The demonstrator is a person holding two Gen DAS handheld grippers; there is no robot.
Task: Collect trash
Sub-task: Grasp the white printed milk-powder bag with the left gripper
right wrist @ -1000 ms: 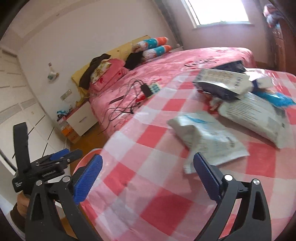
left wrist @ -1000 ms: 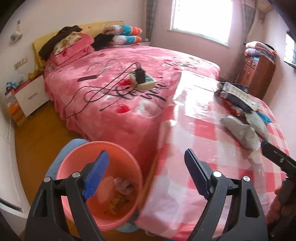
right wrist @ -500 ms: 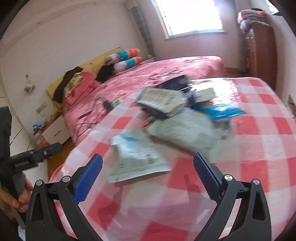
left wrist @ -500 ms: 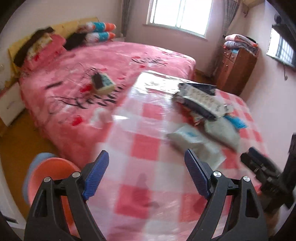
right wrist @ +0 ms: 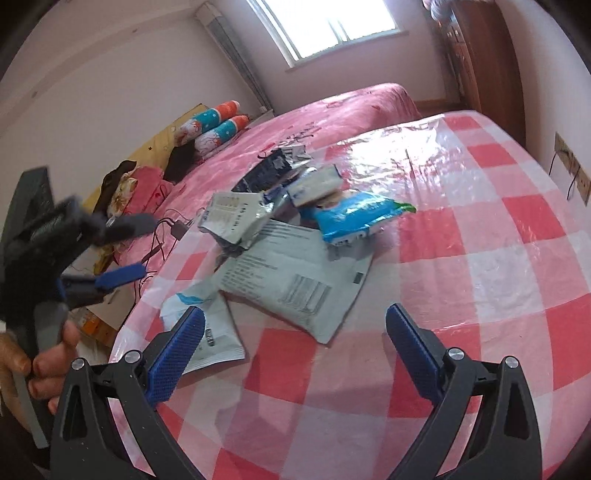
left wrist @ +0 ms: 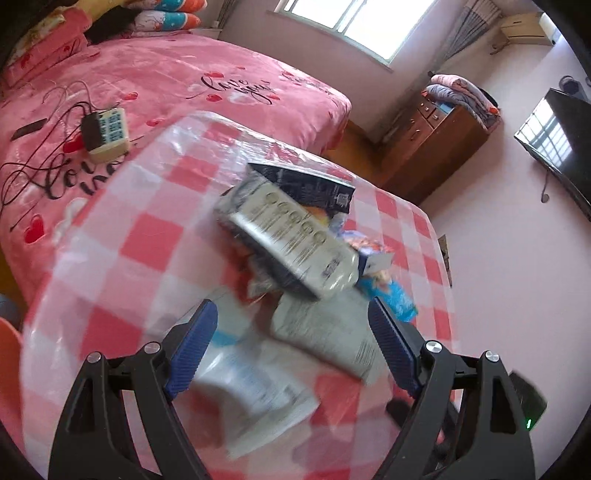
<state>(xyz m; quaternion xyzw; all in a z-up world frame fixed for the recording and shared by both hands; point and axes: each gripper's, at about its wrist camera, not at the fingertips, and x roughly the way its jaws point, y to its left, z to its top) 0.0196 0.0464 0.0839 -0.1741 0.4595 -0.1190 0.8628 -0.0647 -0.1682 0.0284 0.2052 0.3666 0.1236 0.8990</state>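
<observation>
Daylight pours in through the window [right wrist: 325,26], which is blown out to white, and the room is bright overall. The plastic-covered checked tablecloth [right wrist: 424,155] throws back a broad sheen on its far side. In the left wrist view the wrappers [left wrist: 258,384] nearest the lens are smeared with motion blur; the right wrist view is sharper, though the left gripper [right wrist: 110,251] there is blurred. Both views bend strongly at the edges, with dark corners.

Both wrist views overlook the wrapper pile [left wrist: 295,240] closely.
</observation>
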